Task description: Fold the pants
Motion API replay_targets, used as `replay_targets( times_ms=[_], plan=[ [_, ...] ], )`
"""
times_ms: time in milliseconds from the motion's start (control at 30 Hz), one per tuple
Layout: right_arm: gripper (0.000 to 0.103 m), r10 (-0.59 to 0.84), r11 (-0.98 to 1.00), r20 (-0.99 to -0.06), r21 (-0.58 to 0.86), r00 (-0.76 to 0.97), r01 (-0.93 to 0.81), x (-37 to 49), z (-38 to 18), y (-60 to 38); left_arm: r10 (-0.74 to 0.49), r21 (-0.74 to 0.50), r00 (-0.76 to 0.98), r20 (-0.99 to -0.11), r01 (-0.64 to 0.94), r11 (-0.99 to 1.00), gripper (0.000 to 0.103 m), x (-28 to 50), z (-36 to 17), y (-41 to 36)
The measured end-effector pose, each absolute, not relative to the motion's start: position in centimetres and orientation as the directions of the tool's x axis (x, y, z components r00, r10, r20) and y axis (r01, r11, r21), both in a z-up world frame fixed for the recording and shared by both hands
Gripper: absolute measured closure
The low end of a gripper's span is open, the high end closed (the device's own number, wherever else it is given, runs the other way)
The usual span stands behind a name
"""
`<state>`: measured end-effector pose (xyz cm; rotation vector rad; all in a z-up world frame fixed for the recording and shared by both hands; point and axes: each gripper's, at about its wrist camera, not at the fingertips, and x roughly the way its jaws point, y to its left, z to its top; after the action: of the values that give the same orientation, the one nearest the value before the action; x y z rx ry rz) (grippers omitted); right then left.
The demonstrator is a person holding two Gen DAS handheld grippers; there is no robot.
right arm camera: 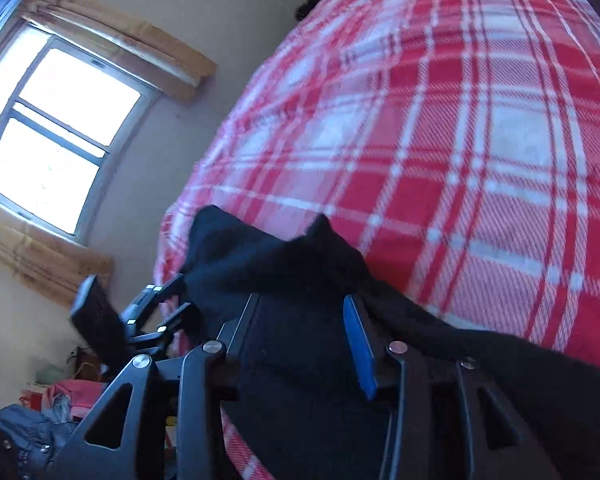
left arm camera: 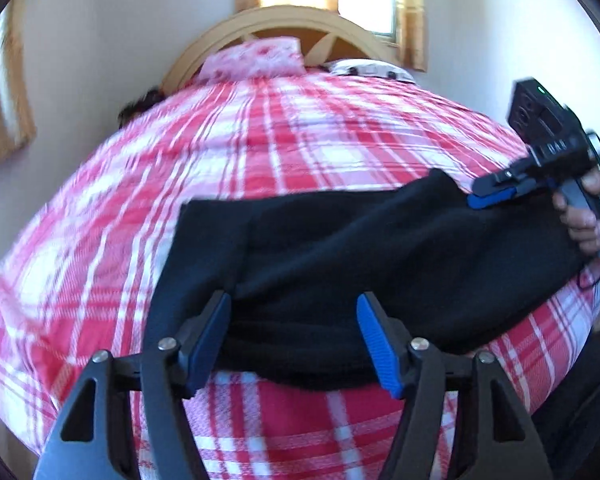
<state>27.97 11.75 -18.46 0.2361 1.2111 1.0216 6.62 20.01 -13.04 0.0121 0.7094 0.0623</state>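
Black pants (left arm camera: 380, 248) lie bunched in a long strip across the near part of a red and white plaid bedspread (left arm camera: 260, 140). My left gripper (left arm camera: 296, 320) stands open over their near edge, with cloth between its blue pads but not pinched. My right gripper (left arm camera: 492, 190) sits at the strip's right end, held by a person's hand (left arm camera: 584, 220). In the right wrist view the pants (right arm camera: 260, 256) rise in two peaks ahead of my right gripper (right arm camera: 300, 320). Its jaws are apart with black cloth lying between them. My left gripper (right arm camera: 168, 300) shows at the pants' far end.
A wooden headboard (left arm camera: 284, 20), a pink pillow (left arm camera: 252, 58) and a white pillow (left arm camera: 372, 68) are at the far end of the bed. A window (right arm camera: 56, 132) is in the wall beside the bed. Clothes and clutter (right arm camera: 40, 412) lie on the floor below it.
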Motion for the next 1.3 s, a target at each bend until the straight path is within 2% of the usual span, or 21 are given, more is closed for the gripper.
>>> replay_targets(
  times_ms=[100, 167, 267, 433, 567, 667, 833, 933, 1100, 1167, 1300],
  plan=[
    [0.060, 0.762, 0.562, -0.646, 0.637, 0.032, -0.527, 27.2, -17.7, 10.1, 0.007, 0.010, 0.790, -0.613, -0.001, 1.000, 0.035, 6.4, -11.1, 18.8],
    [0.060, 0.749, 0.583, -0.656, 0.581, 0.097, -0.568, 26.1, -16.3, 8.2, -0.051, -0.043, 0.809, -0.586, 0.032, 0.999, 0.024, 6.7, -9.7, 17.7],
    [0.060, 0.714, 0.635, -0.676, 0.513, 0.184, -0.578, 25.0, -15.0, 4.3, -0.155, -0.111, 0.811, -0.565, 0.111, 0.988, 0.019, 7.9, -9.2, 15.3],
    [0.060, 0.625, 0.772, -0.678, 0.462, 0.387, -0.437, 23.3, -13.7, -6.6, -0.305, -0.152, 0.744, -0.594, 0.269, 0.951, 0.019, 11.6, -10.1, 9.1],
    [0.060, 0.430, 0.901, -0.674, 0.359, 0.601, -0.242, 19.7, -11.4, -17.3, -0.364, -0.122, 0.699, -0.616, 0.372, 0.920, 0.019, 13.3, -10.0, 5.2],
    [0.059, 0.279, 0.937, -0.662, 0.345, 0.695, -0.048, 17.7, -10.4, -25.2, -0.303, -0.053, 0.701, -0.645, 0.354, 0.934, 0.019, 14.4, -10.0, 4.3],
    [0.059, 0.024, 0.920, -0.679, 0.302, 0.734, 0.249, 15.9, -10.5, -36.0, -0.153, -0.034, 0.721, -0.676, 0.177, 0.984, 0.019, 16.5, -9.8, 8.8],
    [0.059, 0.019, 0.871, -0.681, 0.370, 0.732, 0.322, 15.9, -11.9, -40.8, -0.075, -0.026, 0.735, -0.673, 0.078, 0.997, 0.019, 16.1, -9.2, 12.2],
    [0.059, 0.046, 0.825, -0.677, 0.440, 0.734, 0.355, 16.9, -13.6, -43.7, 0.132, 0.082, 0.721, -0.681, -0.105, 0.991, 0.019, 14.8, -9.0, 18.2],
    [0.059, 0.067, 0.822, -0.664, 0.459, 0.745, 0.336, 17.0, -13.9, -43.3, 0.151, 0.049, 0.701, -0.697, -0.163, 0.985, 0.019, 14.4, -9.1, 20.8],
    [0.059, 0.057, 0.842, -0.642, 0.442, 0.765, 0.308, 16.2, -13.8, -42.1, 0.107, -0.093, 0.684, -0.722, -0.250, 0.964, 0.019, 12.6, -9.6, 25.5]
  ],
)
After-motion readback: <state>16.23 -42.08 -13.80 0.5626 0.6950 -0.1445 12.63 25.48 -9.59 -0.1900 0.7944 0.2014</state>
